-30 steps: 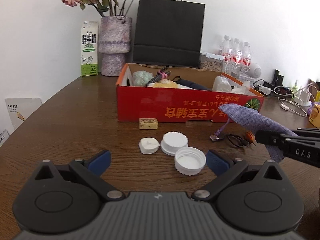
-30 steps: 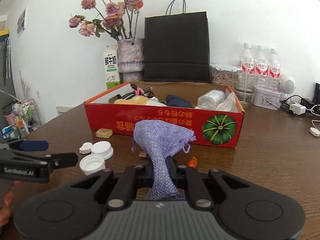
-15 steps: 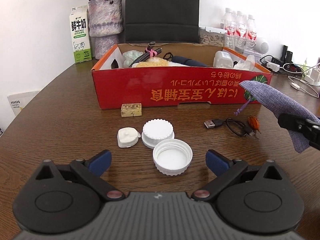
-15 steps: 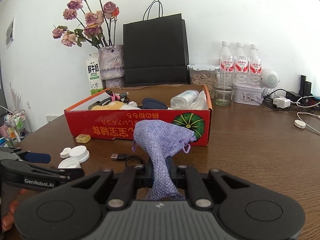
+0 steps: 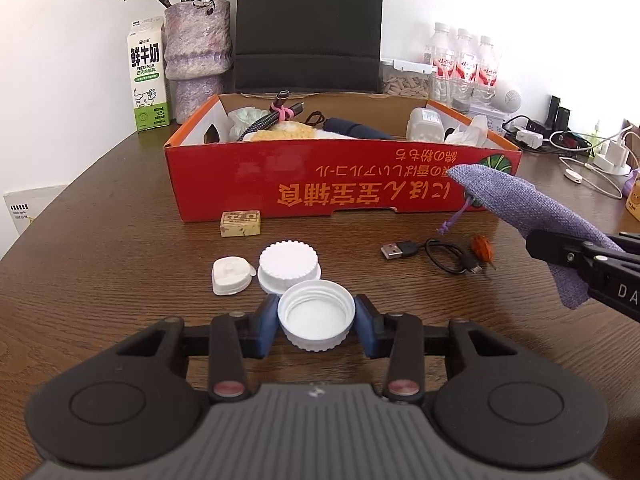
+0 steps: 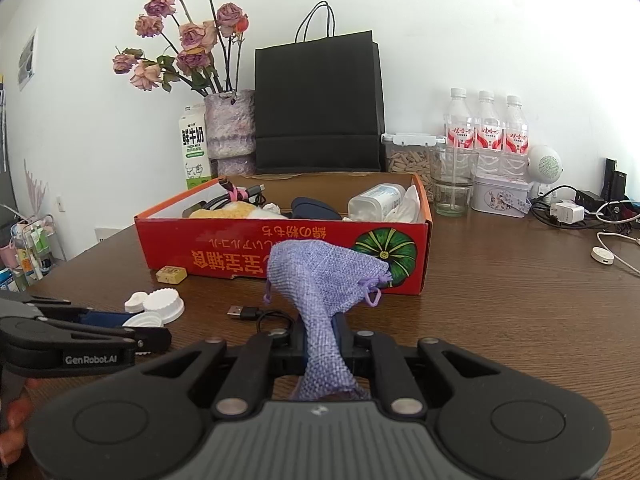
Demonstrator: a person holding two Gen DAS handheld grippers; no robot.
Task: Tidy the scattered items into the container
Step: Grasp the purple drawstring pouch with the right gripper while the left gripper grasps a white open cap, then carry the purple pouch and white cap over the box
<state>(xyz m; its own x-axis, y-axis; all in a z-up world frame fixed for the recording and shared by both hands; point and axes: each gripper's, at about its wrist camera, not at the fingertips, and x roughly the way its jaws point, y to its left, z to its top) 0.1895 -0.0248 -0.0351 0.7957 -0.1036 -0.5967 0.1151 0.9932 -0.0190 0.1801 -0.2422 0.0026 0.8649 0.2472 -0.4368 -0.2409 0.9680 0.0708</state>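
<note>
The red cardboard box [image 5: 248, 176] holds several items and stands mid-table; it also shows in the right wrist view [image 6: 224, 248]. My left gripper [image 5: 316, 322] is shut on an upturned white cap [image 5: 316, 316] on the table. Just beyond lie a ridged white lid [image 5: 288, 264], a small white piece [image 5: 230, 276] and a tan block [image 5: 240, 223]. My right gripper [image 6: 322, 332] is shut on a purple drawstring pouch [image 6: 320, 276], held above the table in front of the box's right end. A black USB cable [image 5: 432, 250] and an orange bit [image 5: 482, 247] lie below it.
Behind the box stand a milk carton [image 5: 147, 76], a vase with dried roses [image 5: 198, 52], a black paper bag [image 5: 308, 24] and water bottles [image 5: 464, 56]. Chargers and cables [image 5: 580, 148] clutter the far right. A glass [image 6: 452, 184] and a tin [image 6: 500, 196] stand right of the box.
My left gripper has closed its fingers on the upturned white cap. The right gripper with the pouch has shifted slightly; the box looks nearer.
</note>
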